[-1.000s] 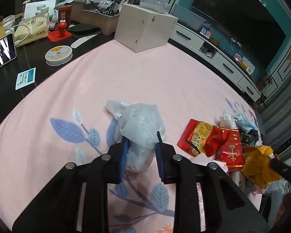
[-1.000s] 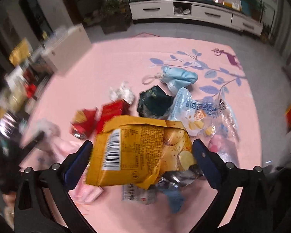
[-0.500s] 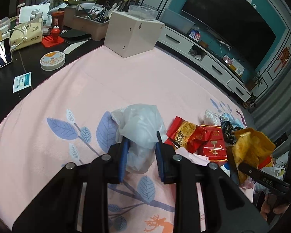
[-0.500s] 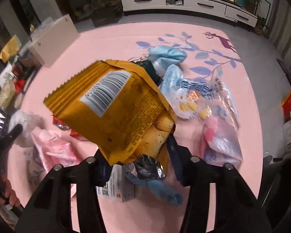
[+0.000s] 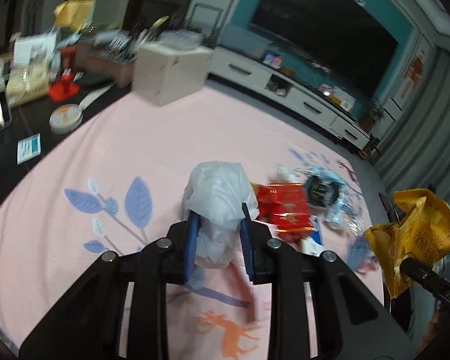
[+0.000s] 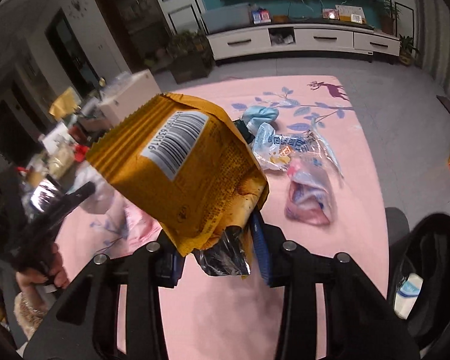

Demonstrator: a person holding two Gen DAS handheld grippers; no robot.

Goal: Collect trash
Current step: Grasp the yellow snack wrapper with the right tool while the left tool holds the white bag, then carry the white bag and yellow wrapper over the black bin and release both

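**A:** Your right gripper [image 6: 222,258] has just been closing, and its jaws now pinch the lower end of the yellow snack packet [image 6: 183,165]; the packet stands up in front of the fingers, clear of the pink cloth [image 6: 360,180]. Your left gripper [image 5: 219,240] is narrow and clamped on the white plastic bag [image 5: 219,198], which bulges up between and ahead of its pads.

**B:** So how do you want me to finish this step?

**A:** I'd judge the packet is meant for that bag. Keep your grip on its crumpled end firm, bring it over the bag's mouth, and let go only once it is inside. The bag looks bunched shut from here, so you may need to loosen it first.

**B:** Anything in the bag yet?

**A:** I can't tell; its inside is hidden. Beyond your right fingers a clear blue-printed wrapper [image 6: 288,150] lies on the cloth, and right of your left fingers a red packet [image 5: 285,210].
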